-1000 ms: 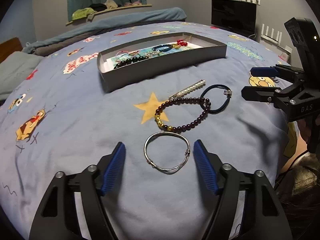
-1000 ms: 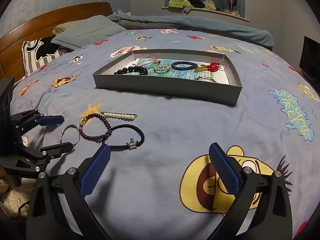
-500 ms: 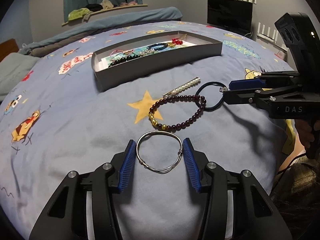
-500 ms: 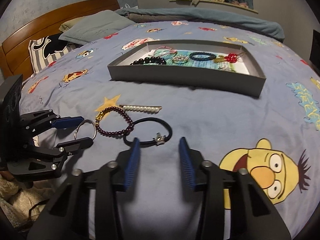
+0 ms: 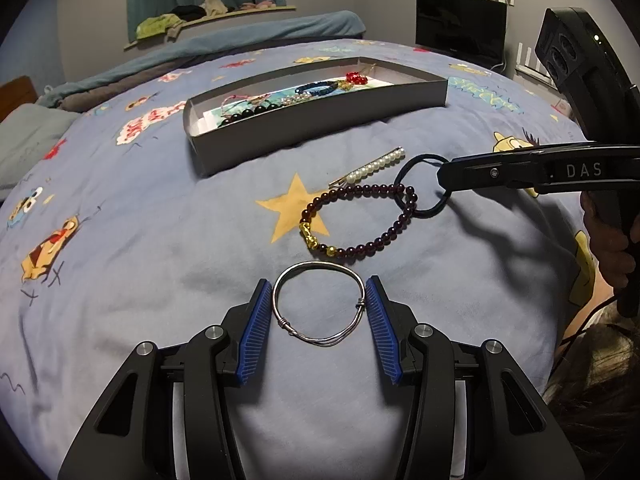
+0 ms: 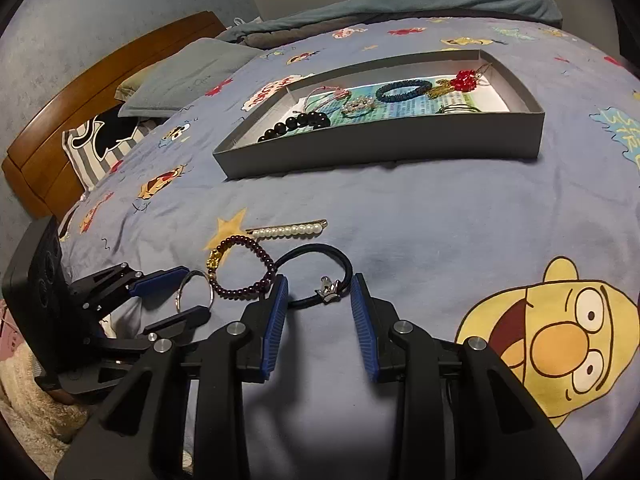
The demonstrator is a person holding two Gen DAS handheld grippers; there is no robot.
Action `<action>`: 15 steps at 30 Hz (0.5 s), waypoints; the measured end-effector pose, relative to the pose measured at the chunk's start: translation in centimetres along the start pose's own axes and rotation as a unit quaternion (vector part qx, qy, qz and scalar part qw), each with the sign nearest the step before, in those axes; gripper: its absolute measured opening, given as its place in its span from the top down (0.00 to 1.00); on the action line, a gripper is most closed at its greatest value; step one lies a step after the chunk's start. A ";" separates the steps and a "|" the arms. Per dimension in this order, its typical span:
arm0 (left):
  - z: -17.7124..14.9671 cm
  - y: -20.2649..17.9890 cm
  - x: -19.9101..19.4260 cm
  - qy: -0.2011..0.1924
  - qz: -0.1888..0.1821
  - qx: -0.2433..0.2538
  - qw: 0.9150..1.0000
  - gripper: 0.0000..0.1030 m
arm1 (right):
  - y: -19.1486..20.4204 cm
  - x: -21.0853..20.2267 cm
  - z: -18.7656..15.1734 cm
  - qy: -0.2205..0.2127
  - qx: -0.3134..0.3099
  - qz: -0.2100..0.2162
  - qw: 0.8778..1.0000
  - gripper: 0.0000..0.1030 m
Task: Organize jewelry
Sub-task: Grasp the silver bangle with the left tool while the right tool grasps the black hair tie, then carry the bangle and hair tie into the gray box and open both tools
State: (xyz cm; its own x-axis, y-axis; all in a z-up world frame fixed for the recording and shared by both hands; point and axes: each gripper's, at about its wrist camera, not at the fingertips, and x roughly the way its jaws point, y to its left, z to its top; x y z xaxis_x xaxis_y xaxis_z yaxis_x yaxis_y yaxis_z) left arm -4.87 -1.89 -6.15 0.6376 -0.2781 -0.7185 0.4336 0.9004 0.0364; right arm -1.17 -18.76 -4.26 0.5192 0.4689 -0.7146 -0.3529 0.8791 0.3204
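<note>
A silver bangle [image 5: 320,265] lies flat on the blue bedspread, and my left gripper [image 5: 318,282] is shut on it, a blue pad touching each side. Beyond it lie a dark red bead bracelet [image 5: 360,189] and a pearl hair clip [image 5: 374,168]. A black hair tie [image 6: 316,247] with a small silver charm lies between the fingers of my right gripper [image 6: 319,277]. Those jaws are closing, and the tie still keeps its round shape. A grey tray [image 6: 380,144] farther back holds several bracelets.
A wooden headboard [image 6: 60,120] and pillows [image 6: 188,76] stand at the left of the right wrist view. A folded blanket runs along the bed's far side. A dark screen [image 5: 460,24] sits beyond the bed. A person's hand [image 5: 612,240] grips the right tool.
The right gripper has come in over the hair tie and its jaws have narrowed from wide open. The left jaws have narrowed onto the bangle's sides; that gripper stayed in place.
</note>
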 end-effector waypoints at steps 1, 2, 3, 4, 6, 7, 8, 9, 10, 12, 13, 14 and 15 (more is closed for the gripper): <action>0.0 0.0 0.1 0.001 0.000 0.000 1.000 0.51 | 0.0 0.1 0.0 0.001 -0.003 -0.003 1.000 0.75; 0.0 0.1 0.1 0.001 -0.001 -0.001 1.000 0.51 | 0.1 0.1 0.0 0.001 -0.007 -0.007 1.000 0.86; 0.0 0.1 0.0 0.001 -0.003 -0.002 1.000 0.51 | 0.1 0.1 0.0 0.000 -0.008 -0.009 1.000 0.86; 0.0 0.2 0.0 0.000 -0.004 -0.004 1.000 0.52 | 0.0 0.1 -0.1 -0.001 -0.007 -0.008 1.000 0.87; 0.0 0.3 -0.2 -0.001 -0.006 -0.005 1.000 0.52 | 0.1 -0.1 -0.1 -0.008 -0.012 -0.015 1.000 0.87; 0.0 0.3 -0.3 -0.002 -0.007 -0.004 1.000 0.52 | 0.2 -0.3 -0.1 -0.010 -0.014 -0.018 1.000 0.87; 0.0 0.3 -0.4 -0.004 -0.008 -0.004 1.000 0.52 | 0.2 -0.6 0.0 -0.015 -0.019 -0.022 0.999 0.87; 0.1 0.3 -0.6 -0.006 -0.009 -0.004 1.000 0.52 | 0.2 -0.8 0.0 -0.019 -0.022 -0.025 0.999 0.87; 0.2 0.4 -0.7 -0.008 -0.010 -0.005 1.000 0.52 | 0.3 -1.2 0.1 -0.026 -0.028 -0.030 0.999 0.87; 0.4 0.5 -1.2 -0.013 -0.010 -0.007 1.000 0.52 | 0.2 -2.0 0.3 -0.039 -0.033 -0.038 0.998 0.87; 0.5 0.7 -1.3 -0.015 -0.010 -0.008 1.000 0.52 | 0.0 -2.2 0.5 -0.043 -0.033 -0.039 0.998 0.87; 0.6 0.8 -1.5 -0.017 -0.010 -0.010 1.000 0.52 | -0.1 -2.6 0.7 -0.049 -0.032 -0.042 0.997 0.87; 0.8 0.9 -1.6 -0.019 -0.009 -0.011 1.000 0.52 | -0.2 -2.9 0.9 -0.054 -0.035 -0.047 0.997 0.87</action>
State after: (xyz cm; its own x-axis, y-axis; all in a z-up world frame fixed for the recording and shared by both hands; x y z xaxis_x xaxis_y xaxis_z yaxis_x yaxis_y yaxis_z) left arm -5.02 -0.90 -4.45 0.6543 -0.3061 -0.6916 0.4308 0.9024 0.0082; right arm -1.86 -20.23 -1.69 0.6323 0.3943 -0.6668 -0.3496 0.9134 0.2087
